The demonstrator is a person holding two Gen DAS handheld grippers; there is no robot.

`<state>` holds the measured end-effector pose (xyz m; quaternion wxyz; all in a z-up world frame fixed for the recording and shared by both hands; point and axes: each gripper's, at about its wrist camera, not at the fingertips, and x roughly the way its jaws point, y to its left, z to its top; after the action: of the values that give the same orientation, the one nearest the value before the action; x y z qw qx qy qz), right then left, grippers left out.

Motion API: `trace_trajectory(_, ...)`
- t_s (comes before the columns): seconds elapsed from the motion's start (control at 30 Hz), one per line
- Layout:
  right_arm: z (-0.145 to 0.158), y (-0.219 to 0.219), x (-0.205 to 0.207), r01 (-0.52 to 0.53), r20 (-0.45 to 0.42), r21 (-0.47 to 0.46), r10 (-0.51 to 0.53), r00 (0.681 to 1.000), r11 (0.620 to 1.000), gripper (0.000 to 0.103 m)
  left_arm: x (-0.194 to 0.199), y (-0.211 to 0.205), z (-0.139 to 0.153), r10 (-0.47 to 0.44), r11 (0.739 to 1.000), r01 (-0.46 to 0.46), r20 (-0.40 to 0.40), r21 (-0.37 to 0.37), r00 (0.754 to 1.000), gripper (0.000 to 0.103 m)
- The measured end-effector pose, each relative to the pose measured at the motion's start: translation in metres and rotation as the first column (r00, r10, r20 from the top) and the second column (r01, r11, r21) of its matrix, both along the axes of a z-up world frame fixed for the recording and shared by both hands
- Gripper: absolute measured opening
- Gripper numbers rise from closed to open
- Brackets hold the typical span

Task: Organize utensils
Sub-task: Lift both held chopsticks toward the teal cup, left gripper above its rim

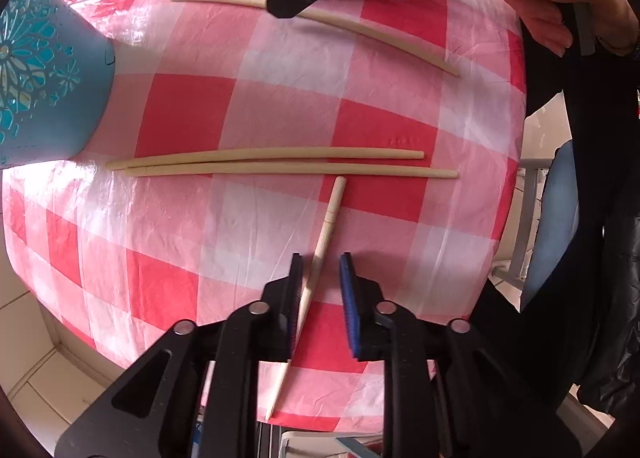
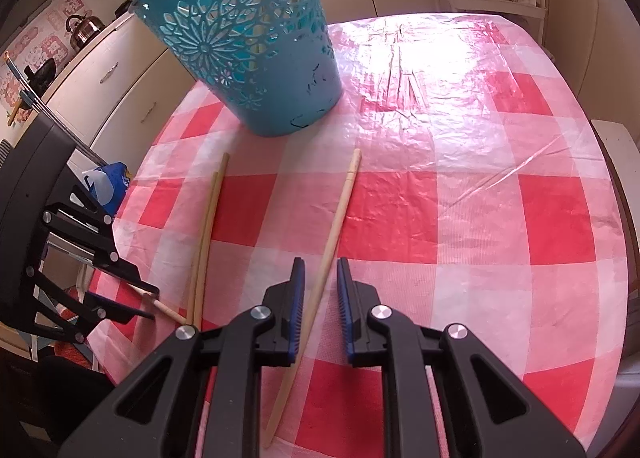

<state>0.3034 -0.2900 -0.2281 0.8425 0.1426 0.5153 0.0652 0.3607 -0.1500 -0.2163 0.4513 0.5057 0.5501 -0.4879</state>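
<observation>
Pale tapered chopstick (image 1: 329,218) lying inside released left tool (image 1: 322,258), second chopstick (image 2: 340,210), same ivory, inside released right tool (image 2: 320,262)

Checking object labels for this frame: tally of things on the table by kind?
Chopsticks: 4, namely a pair side by side, one between the left claw's fingers, one between the right claw's fingers
Basket: 1, teal
Total: 5
</observation>
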Motion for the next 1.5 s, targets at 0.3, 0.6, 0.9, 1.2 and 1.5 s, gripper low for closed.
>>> trace_trajectory(0.3,0.0,0.021,0.008,-0.047,0.027,-0.146,0.052,0.998,0.988,0.006,-0.012,0.0,-0.006,0.099,0.991,-0.093,0.057,-0.098,0.993,0.005)
trace_trajectory(0.6,0.013,-0.004,0.002,0.018,0.072,0.107,-0.026,0.997,0.994,0.006,-0.012,0.028,0.05,0.342,0.851,-0.318,-0.019,-0.418,0.94,0.005)
trace_trajectory(0.9,0.021,-0.039,-0.006,0.118,0.09,0.369,-0.162,0.983,0.922,0.006,0.002,0.042,0.147,0.576,0.393,-0.395,-0.113,-0.83,0.809,0.005)
trace_trajectory(1.2,0.064,-0.039,-0.019,0.09,0.28,0.373,-0.205,0.938,0.923,0.006,0.043,0.034,0.209,0.686,0.041,-0.287,-0.182,-0.957,0.704,0.005)
trace_trajectory(1.5,0.098,-0.044,-0.036,0.1,0.444,0.31,-0.238,0.864,0.945,0.006,0.079,0.017,0.211,0.809,-0.116,-0.199,-0.209,-0.973,0.549,0.005)
